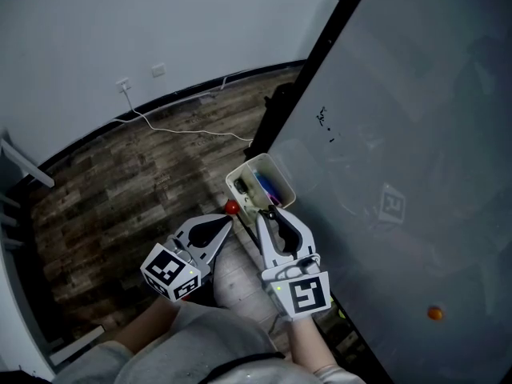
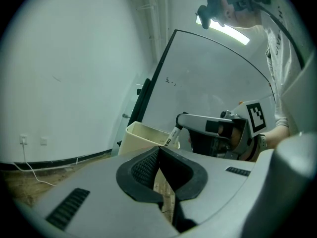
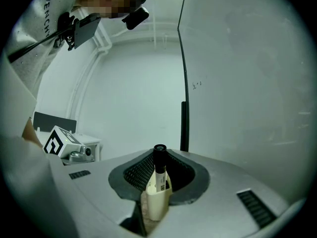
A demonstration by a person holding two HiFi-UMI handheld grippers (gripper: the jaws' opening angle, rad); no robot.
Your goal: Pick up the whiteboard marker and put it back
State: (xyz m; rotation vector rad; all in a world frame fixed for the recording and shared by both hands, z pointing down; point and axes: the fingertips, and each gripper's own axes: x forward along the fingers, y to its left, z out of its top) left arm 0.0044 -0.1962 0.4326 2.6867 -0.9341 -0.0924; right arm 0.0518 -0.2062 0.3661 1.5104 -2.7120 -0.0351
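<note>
While the whiteboard marker (image 2: 173,134) sits clamped in the right gripper (image 3: 159,155), its long axis slanting down into the cream pen holder (image 2: 136,139) just ahead on the whiteboard (image 1: 400,134), the left gripper (image 2: 158,152) hangs beside, jaws together, empty.
</note>
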